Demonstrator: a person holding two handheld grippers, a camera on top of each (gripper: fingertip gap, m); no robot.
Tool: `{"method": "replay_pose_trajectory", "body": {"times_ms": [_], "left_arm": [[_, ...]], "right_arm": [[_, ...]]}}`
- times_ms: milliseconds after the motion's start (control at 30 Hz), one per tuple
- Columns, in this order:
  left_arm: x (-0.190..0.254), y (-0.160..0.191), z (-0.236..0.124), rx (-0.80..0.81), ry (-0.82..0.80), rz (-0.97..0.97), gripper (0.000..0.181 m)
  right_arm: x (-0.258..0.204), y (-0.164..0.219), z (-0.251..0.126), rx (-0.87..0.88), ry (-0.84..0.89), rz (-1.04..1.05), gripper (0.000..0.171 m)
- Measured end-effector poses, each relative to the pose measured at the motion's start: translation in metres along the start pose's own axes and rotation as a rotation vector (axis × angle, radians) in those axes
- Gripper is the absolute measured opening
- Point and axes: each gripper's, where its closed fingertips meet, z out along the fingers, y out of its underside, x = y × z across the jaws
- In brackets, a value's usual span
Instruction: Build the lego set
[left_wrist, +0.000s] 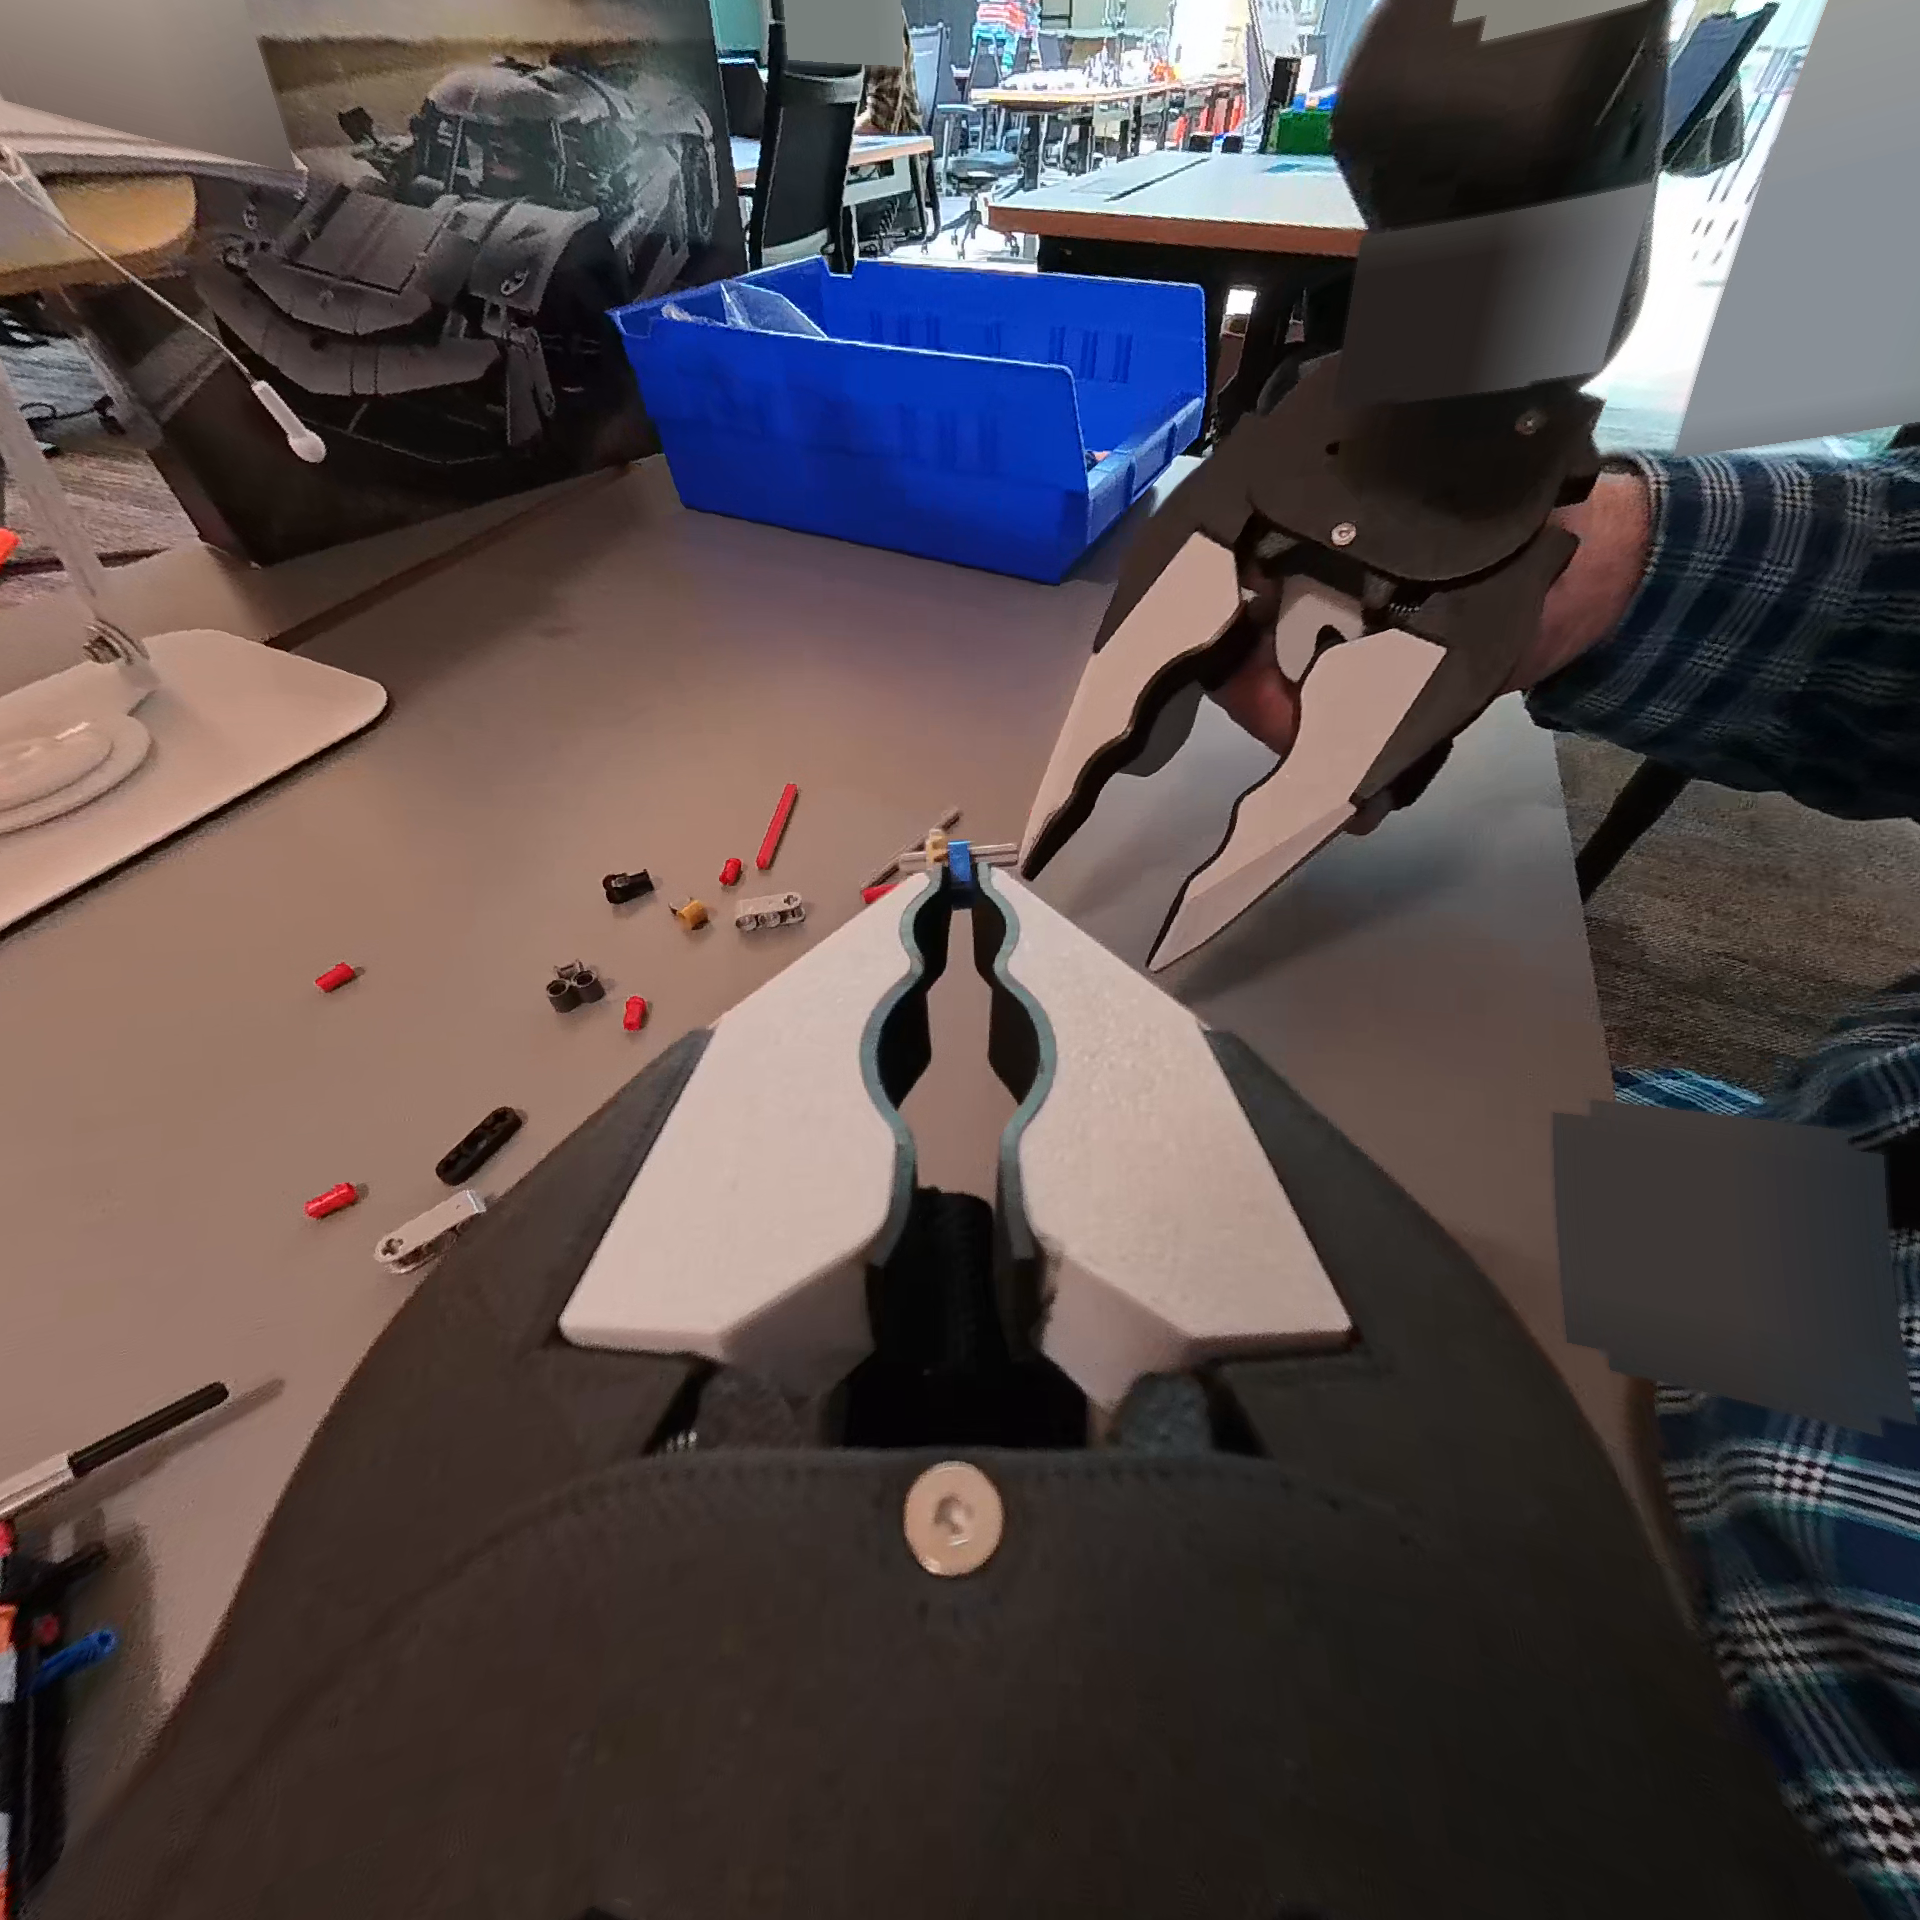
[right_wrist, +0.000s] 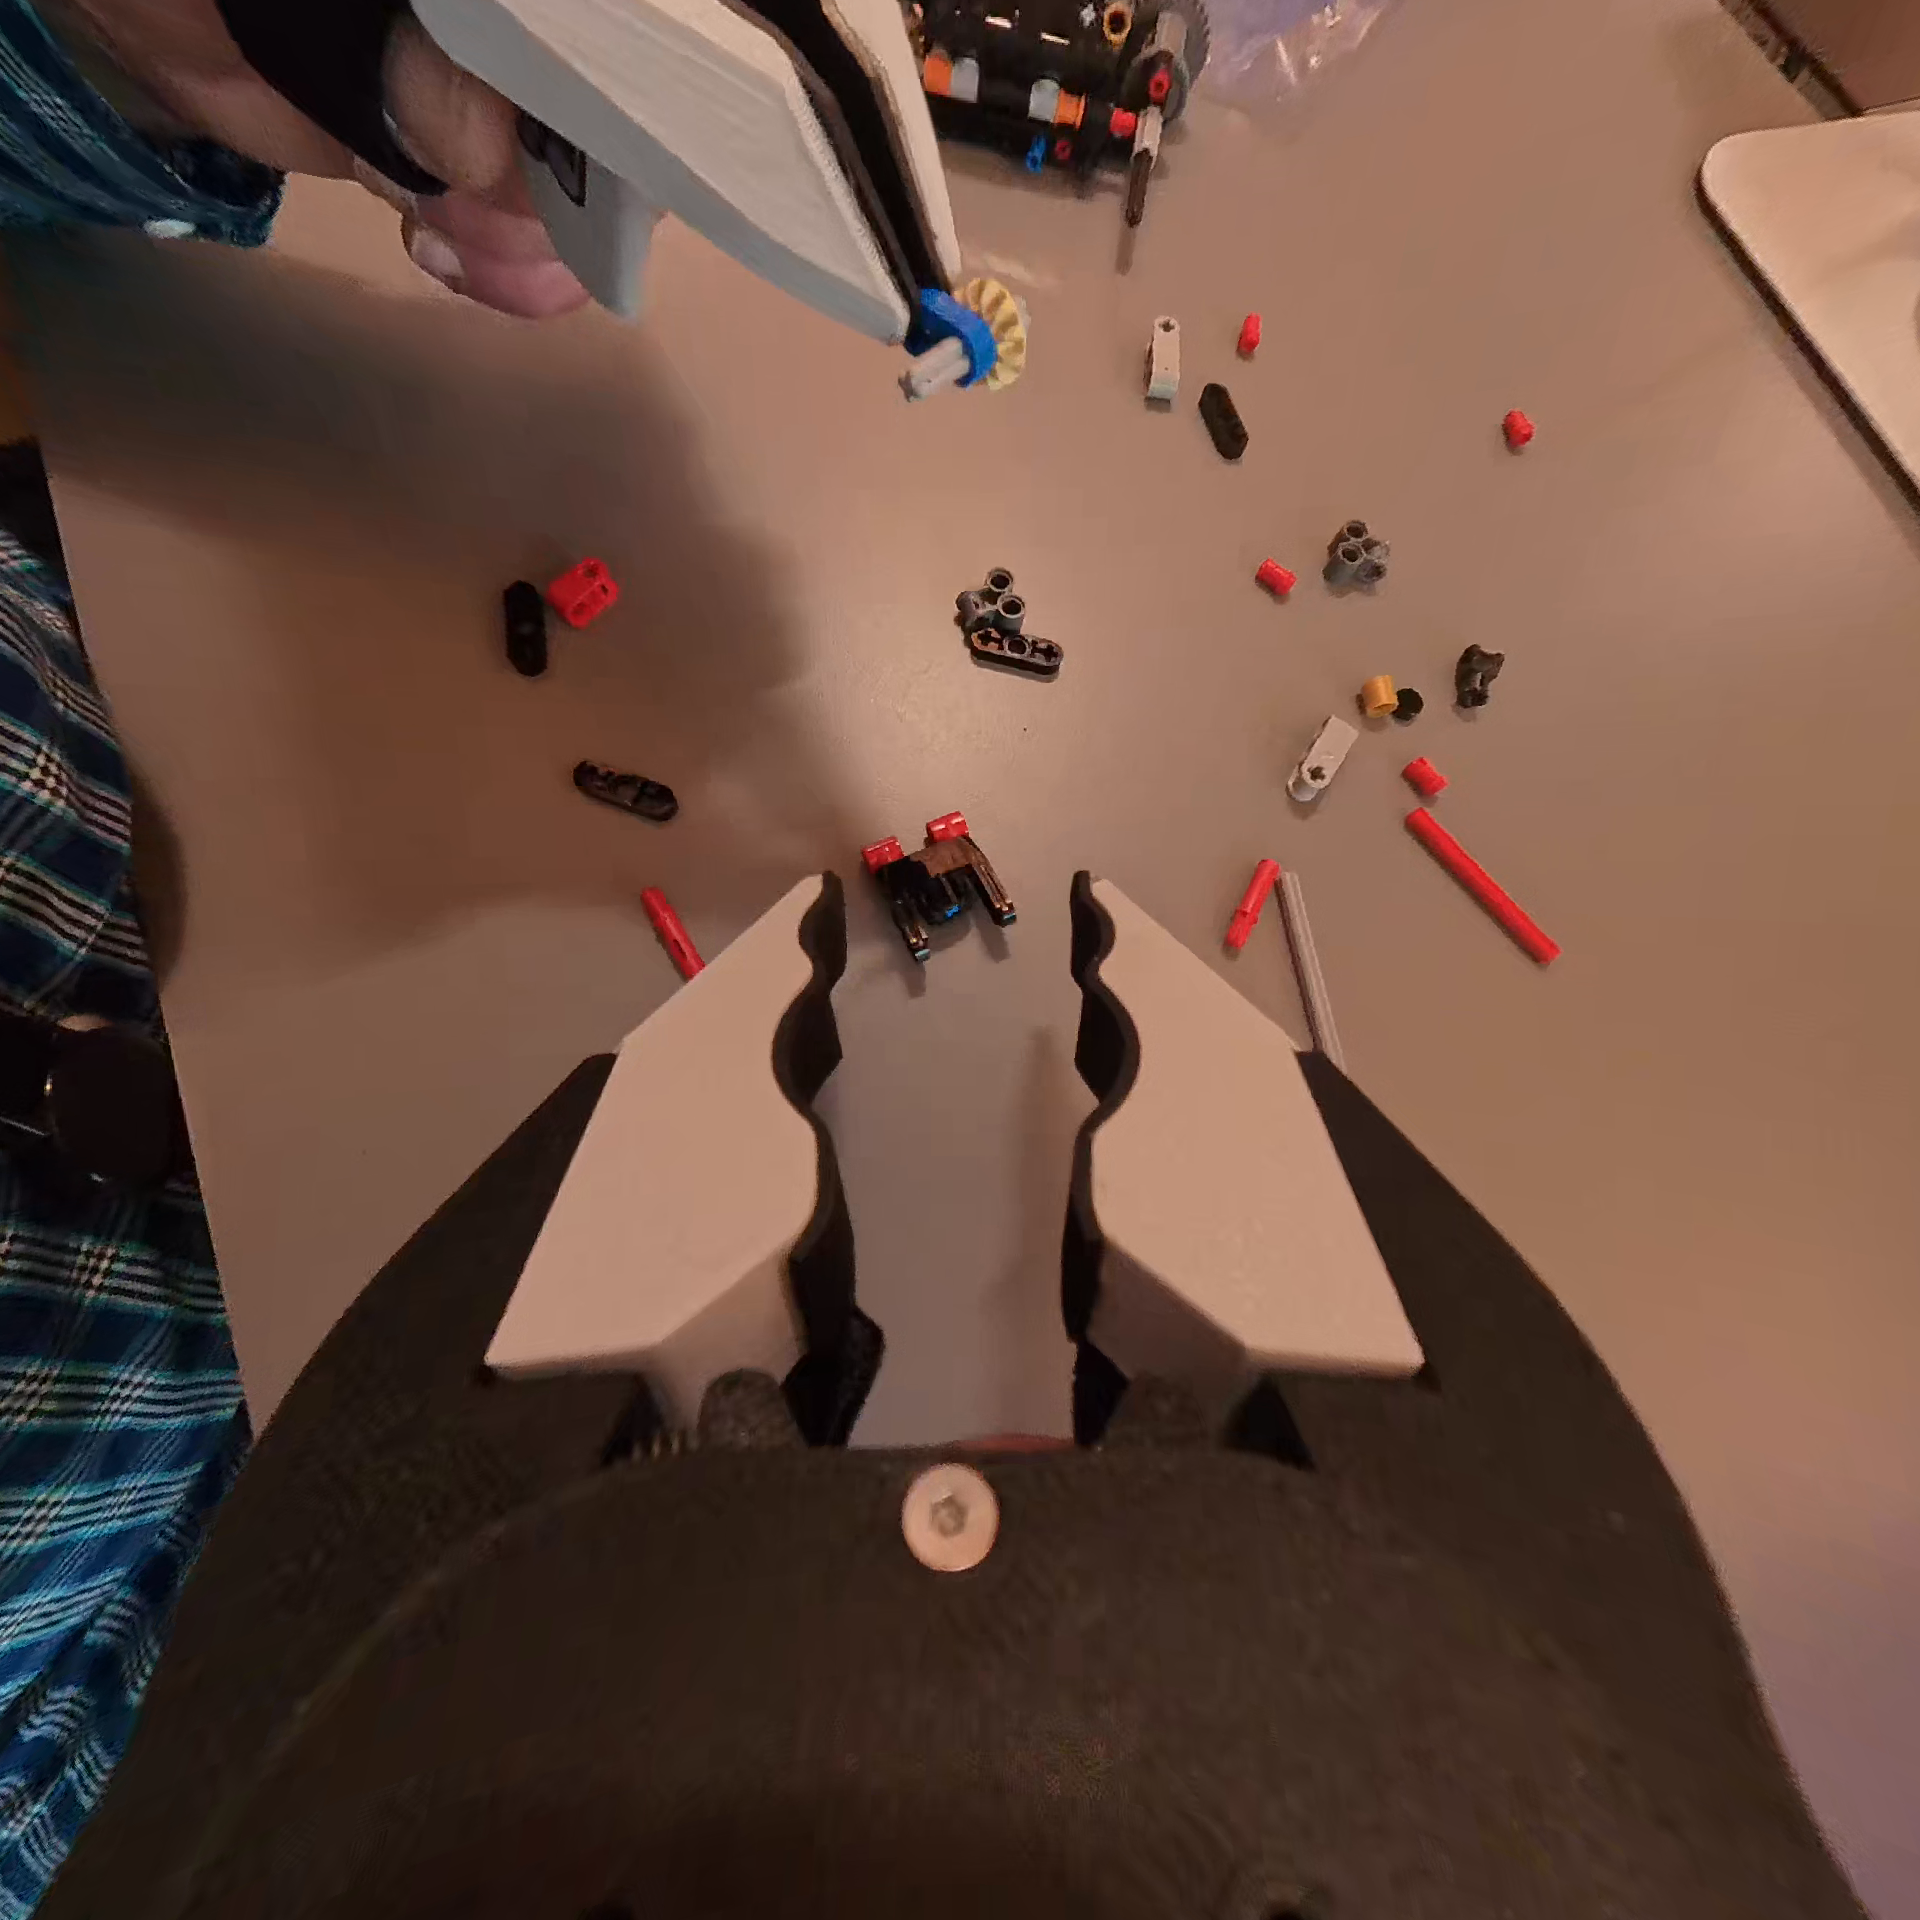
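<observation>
**Blue piece pinched above scattered parts**

Left gripper (left_wrist: 958, 883) clamped at the tips on a small blue connector (right_wrist: 951, 338) carrying a grey axle (right_wrist: 928, 372) and a tan gear (right_wrist: 1000, 332), held clear of the grey tabletop (right_wrist: 416, 468). Right gripper (right_wrist: 954, 899) spread wide and empty, seen at 2 o'clock in the left wrist view. Just beyond its tips, at 12 o'clock in the right wrist view, a black-and-red subassembly (right_wrist: 940, 878) lying on the tabletop. Loose red pins, black links and a long red axle (right_wrist: 1481, 883) strewn toward 2 o'clock. Blue bin (left_wrist: 914, 416) at 12 o'clock, at the tabletop's far edge.
</observation>
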Motion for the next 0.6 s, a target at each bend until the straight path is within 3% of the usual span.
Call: {"method": "replay_pose_trajectory", "body": {"times_ms": [33,600], "left_arm": [[-0.001,0.0,-0.001,0.0,-0.003,-0.004,0.003],[-0.009,0.004,-0.004,-0.018,-0.029,-0.005,0.002]], "right_arm": [[0.002,0.002,-0.001,-0.004,0.011,0.007,0.042],[-0.007,0.017,0.011,-0.118,0.004,-0.041,0.042]]}}
